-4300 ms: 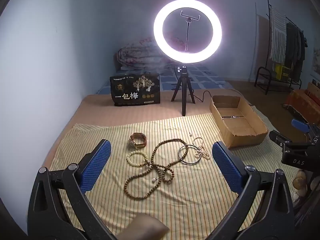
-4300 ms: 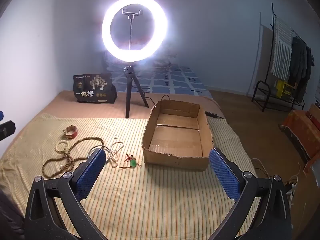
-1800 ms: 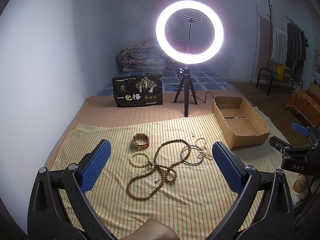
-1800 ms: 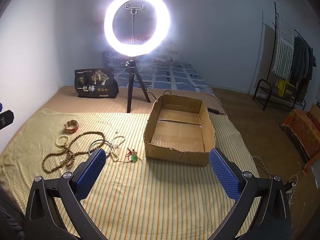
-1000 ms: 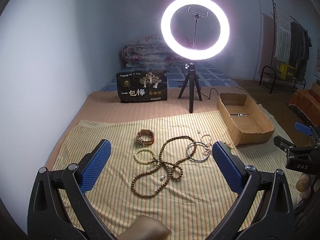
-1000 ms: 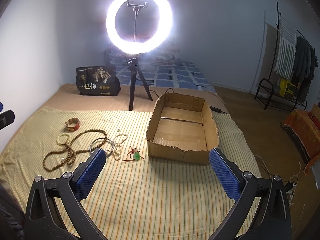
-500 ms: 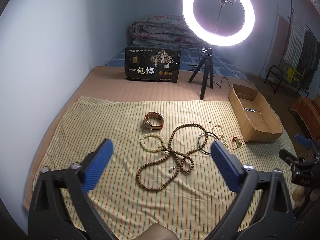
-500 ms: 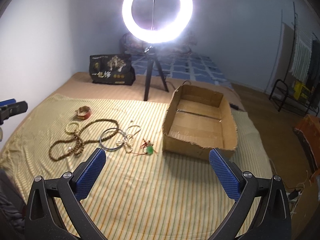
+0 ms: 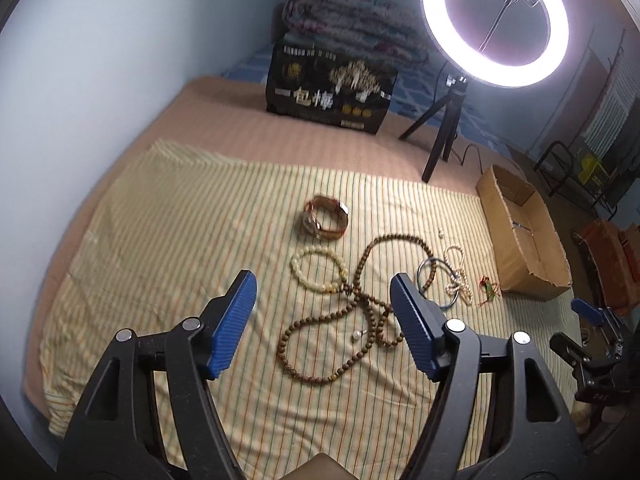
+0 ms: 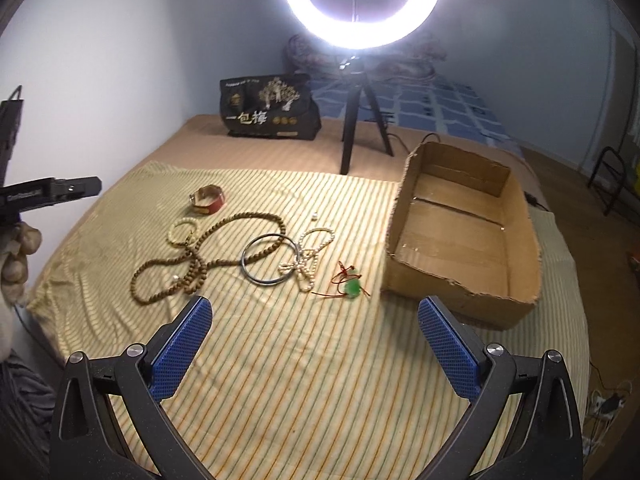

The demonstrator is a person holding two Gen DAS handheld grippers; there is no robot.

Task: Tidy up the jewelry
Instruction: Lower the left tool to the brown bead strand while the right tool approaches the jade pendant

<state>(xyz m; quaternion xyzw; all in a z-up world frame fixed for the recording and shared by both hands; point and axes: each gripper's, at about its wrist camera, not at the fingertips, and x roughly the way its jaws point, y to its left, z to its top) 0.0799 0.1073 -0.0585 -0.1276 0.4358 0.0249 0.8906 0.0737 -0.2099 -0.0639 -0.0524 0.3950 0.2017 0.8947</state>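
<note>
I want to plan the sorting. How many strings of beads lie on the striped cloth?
3: a long brown bead necklace in the middle, a pale bead bracelet touching its far left side, and a small white pearl strand to its right, beside the metal bangle. None seems hidden.

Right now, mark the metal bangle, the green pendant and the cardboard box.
metal bangle [image 10: 270,259], right wrist view, near rim.
green pendant [image 10: 352,287], right wrist view, green stone.
cardboard box [image 10: 456,298], right wrist view, near wall.
</note>
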